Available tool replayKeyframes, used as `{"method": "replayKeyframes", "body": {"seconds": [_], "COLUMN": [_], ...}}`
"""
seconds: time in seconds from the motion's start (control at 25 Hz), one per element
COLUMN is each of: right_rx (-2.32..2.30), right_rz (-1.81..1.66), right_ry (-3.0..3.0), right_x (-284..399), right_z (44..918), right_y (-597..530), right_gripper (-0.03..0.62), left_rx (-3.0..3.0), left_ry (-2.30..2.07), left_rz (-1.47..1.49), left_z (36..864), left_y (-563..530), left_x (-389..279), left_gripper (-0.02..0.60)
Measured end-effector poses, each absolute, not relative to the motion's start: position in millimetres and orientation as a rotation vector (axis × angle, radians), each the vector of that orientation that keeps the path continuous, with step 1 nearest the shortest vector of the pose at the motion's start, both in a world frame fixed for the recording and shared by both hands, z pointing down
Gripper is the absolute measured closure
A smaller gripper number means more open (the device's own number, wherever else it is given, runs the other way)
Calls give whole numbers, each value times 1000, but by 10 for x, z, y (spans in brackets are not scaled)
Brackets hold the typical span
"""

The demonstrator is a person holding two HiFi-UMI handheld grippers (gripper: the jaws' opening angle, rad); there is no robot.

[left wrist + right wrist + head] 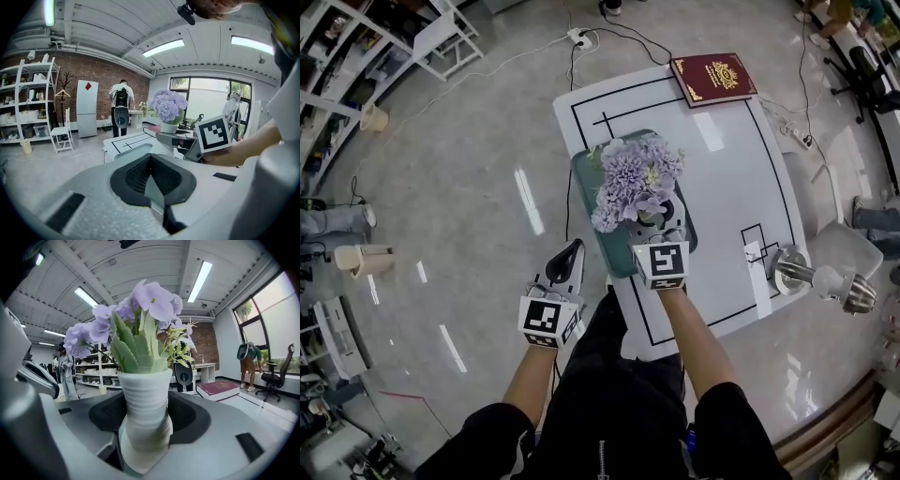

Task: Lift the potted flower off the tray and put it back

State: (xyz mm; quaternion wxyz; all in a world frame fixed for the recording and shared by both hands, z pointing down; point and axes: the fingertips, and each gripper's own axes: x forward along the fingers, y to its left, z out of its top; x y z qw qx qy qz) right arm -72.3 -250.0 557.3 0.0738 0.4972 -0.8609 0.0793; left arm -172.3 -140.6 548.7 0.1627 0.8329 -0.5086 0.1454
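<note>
The potted flower (636,178), purple blooms in a ribbed white pot (143,399), is over the green tray (586,178) on the white table (741,178). I cannot tell whether the pot rests on the tray or hangs just above it. My right gripper (662,227) reaches in from the near side, its pads pressed on both sides of the pot, as the right gripper view (143,427) shows. The left gripper (566,259) hangs off the table's left edge, jaws together and nothing in them (152,174). From the left gripper view the flower (167,105) stands ahead to the right.
A dark red book (713,78) lies at the table's far right corner. A silver metal object (816,277) sits by the table's right edge. White shelving (356,56) and cables on the floor are far left. A person (121,110) stands beyond the table.
</note>
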Motion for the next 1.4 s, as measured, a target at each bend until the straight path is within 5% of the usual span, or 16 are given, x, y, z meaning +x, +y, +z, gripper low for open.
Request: {"method": "replayKeyframes", "body": {"seconds": [0.84,1.08,1.4], "right_rx": [1549,1644,1845], "right_rz": [483,468,471], "right_ry": [-2383,-2350,-2246], "right_x": [131,553,1099], "right_z": [5440,5118,4795], "right_y": [-1495,-993,-254], "right_gripper": [312,571,586], "left_rx": [2564,2627,2671], "left_ry": [-1188,-1103,-1019], "left_rz": [368,331,282], "left_z": [5224,5083,4856], "left_y": [-1203,-994,-534], "left_x": [-851,-361,238], "left_gripper": [577,577,578]}}
